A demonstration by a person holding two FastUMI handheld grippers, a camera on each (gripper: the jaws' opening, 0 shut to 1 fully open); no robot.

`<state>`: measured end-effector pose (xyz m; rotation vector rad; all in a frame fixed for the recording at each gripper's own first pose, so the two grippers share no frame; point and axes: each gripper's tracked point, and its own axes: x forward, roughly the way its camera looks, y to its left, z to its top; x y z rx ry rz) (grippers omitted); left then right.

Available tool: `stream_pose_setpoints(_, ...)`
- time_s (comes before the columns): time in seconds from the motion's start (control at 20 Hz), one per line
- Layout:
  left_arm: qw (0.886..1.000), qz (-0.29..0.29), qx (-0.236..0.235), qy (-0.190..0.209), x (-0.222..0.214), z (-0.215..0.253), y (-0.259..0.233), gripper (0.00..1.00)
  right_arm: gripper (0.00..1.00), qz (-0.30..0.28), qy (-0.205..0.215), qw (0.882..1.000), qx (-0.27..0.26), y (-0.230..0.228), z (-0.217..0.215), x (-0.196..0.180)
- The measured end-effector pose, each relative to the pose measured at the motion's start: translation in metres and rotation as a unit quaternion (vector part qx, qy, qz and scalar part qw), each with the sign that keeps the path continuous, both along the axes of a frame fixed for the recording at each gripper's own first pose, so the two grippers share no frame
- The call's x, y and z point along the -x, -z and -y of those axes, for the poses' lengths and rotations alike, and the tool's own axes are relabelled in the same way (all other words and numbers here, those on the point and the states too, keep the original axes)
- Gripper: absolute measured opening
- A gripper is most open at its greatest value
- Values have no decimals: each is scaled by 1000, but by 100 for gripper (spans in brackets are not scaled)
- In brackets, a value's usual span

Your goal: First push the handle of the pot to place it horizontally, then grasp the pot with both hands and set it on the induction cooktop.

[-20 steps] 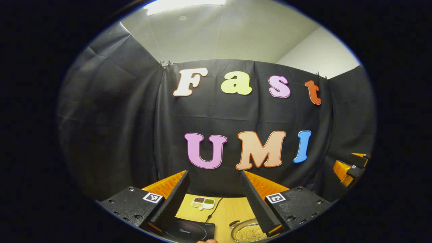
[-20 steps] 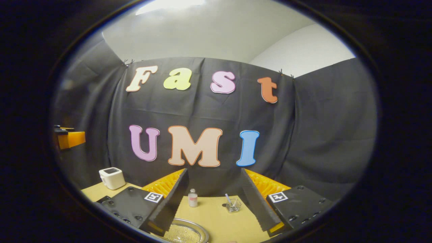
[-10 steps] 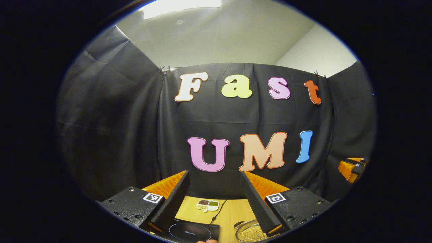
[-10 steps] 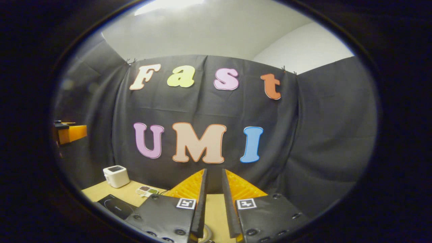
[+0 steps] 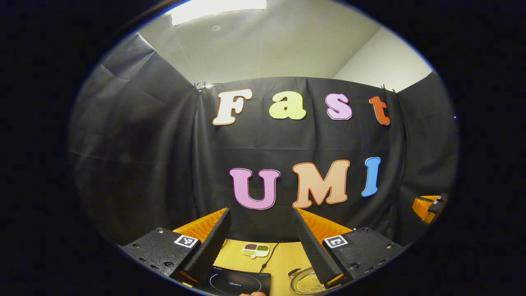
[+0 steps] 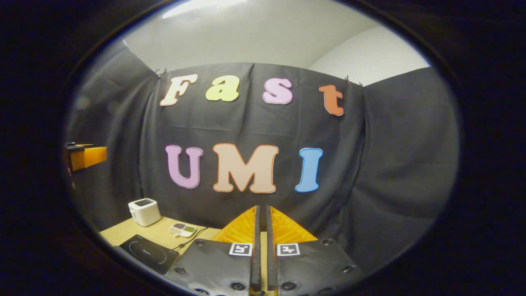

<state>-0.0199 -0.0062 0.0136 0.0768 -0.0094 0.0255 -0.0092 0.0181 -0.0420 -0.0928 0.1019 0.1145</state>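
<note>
The left gripper (image 5: pixel 261 246) is hanging above the table (image 5: pixel 283 259) with its fingers (image 5: pixel 209 246) spread wide apart and nothing between them. Through that gap the cooktop (image 5: pixel 238 283) is lying flat and dark at the near edge of the left gripper view, a cord (image 5: pixel 269 255) running back from it toward the wall. Just to the cooktop's right, partly behind the gripper's right finger, the pot (image 5: pixel 306 283) is sitting on the table, its rim round and its inside speckled pale; a dark handle (image 5: pixel 295 271) is showing at its far left edge. Farther back a small divided dish (image 5: pixel 255 249) is resting near the wall. The right gripper (image 5: pixel 429 204) is showing as an orange shape at the far right of this view.

In the right gripper view, the right gripper (image 6: pixel 261 250) is closed, its fingers (image 6: pixel 255 246) almost meeting with only a thin slit left and nothing caught in it. To its left the cooktop (image 6: pixel 148 255) is lying on the table (image 6: pixel 119 234), with the dish (image 6: pixel 183 229) and a white boxy appliance (image 6: pixel 144 211) behind it. The left gripper (image 6: pixel 84 157) is poking in at the left edge.
</note>
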Motion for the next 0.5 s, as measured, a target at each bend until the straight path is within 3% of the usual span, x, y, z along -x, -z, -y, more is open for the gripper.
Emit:
stream_pose_setpoints(0.25, 1000, 0, -8, -4, -2, -5, 0, 92, 9, -42, -22, 999, 19, 42, -6, 7)
stream_pose_setpoints(0.3, 1000, 0, -9, -5, -3, -6, -1, 95, 9, -55, -28, 998, 22, 53, -8, 10)
stream_pose_setpoints(0.5, 1000, 2, -9, -12, -1, -11, -1, 92, 10, -112, -56, 992, 36, 107, -17, 29)
